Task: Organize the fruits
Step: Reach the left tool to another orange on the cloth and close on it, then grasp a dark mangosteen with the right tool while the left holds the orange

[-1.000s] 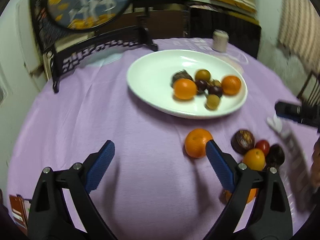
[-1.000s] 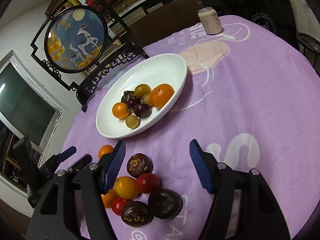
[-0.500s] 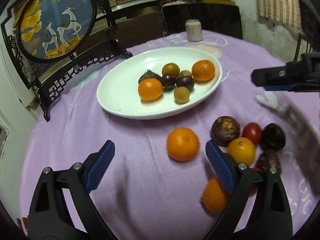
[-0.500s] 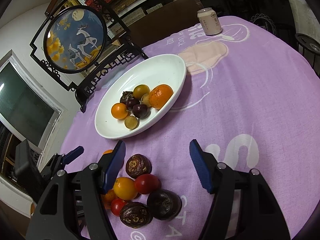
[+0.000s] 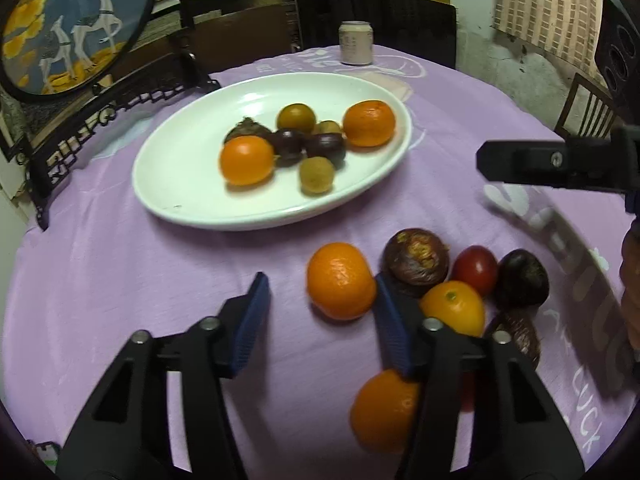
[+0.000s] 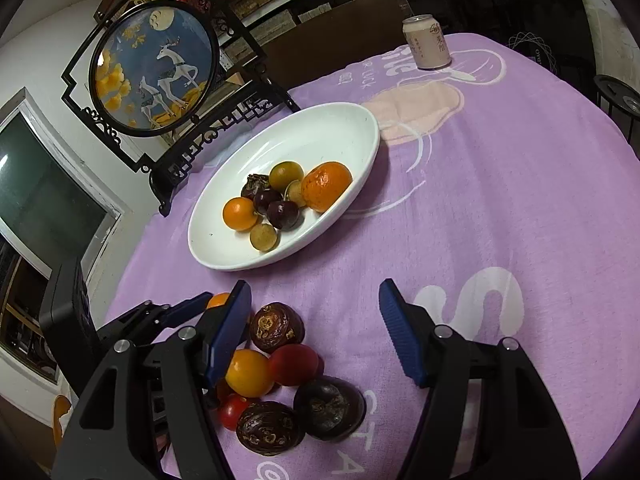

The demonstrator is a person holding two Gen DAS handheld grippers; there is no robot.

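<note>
A white oval plate [image 5: 180, 184] [image 6: 340, 128] on the purple cloth holds two oranges and several small dark and yellow-green fruits. In front of it lies a loose cluster: an orange [image 5: 340, 280], a wrinkled dark fruit [image 5: 416, 260] [image 6: 276, 326], a red tomato [image 5: 476, 270] [image 6: 294, 364], a small orange fruit [image 5: 454, 306] [image 6: 248, 372], more dark fruits [image 6: 330, 406] and another orange [image 5: 384, 412]. My left gripper [image 5: 320, 320] is open, its right finger touching the first orange's right side. My right gripper [image 6: 316, 328] is open and empty above the cluster.
A round deer picture in a black carved stand [image 6: 156, 68] [image 5: 68, 28] stands behind the plate at the left. A drink can [image 5: 355, 43] [image 6: 426, 42] stands at the far side of the table. Dark chairs lie beyond the table edge.
My left gripper has moved forward and lower toward the loose orange, which now lies between its fingers. The right gripper has hardly moved.
</note>
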